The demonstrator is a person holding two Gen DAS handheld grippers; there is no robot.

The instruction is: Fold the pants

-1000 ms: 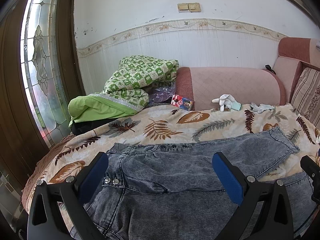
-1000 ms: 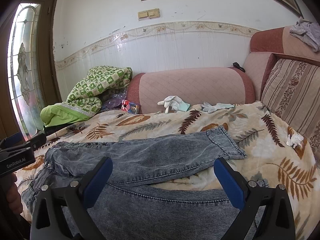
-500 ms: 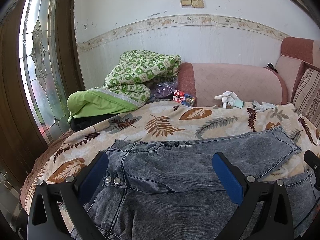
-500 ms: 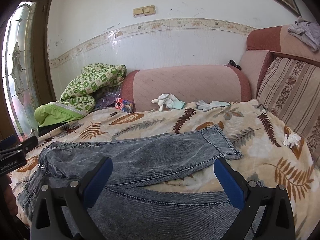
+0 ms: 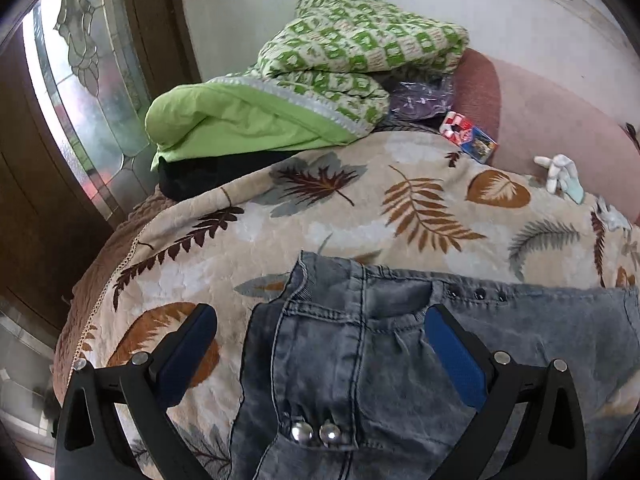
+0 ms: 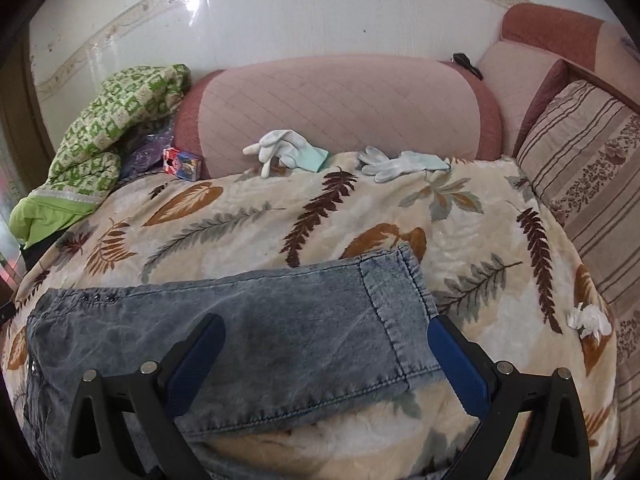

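Note:
Grey washed denim pants (image 5: 360,360) lie flat on a leaf-patterned blanket (image 5: 320,208) over a sofa. In the left wrist view my left gripper (image 5: 320,344) is open, low over the waistband, with two metal buttons (image 5: 316,434) below it. In the right wrist view my right gripper (image 6: 324,356) is open, low over the far leg (image 6: 280,320) close to its hemmed cuff (image 6: 396,304). Neither gripper holds cloth.
A folded green checked quilt (image 5: 320,80) lies at the sofa's left end by a glass door (image 5: 80,80). A small box (image 6: 182,162), white gloves (image 6: 288,152) and a pink bolster (image 6: 340,108) sit at the back. A striped cushion (image 6: 592,184) stands at the right.
Both grippers have moved forward and down towards the pants; the left now hangs over the waistband, the right over the leg near the cuff. Both stay open.

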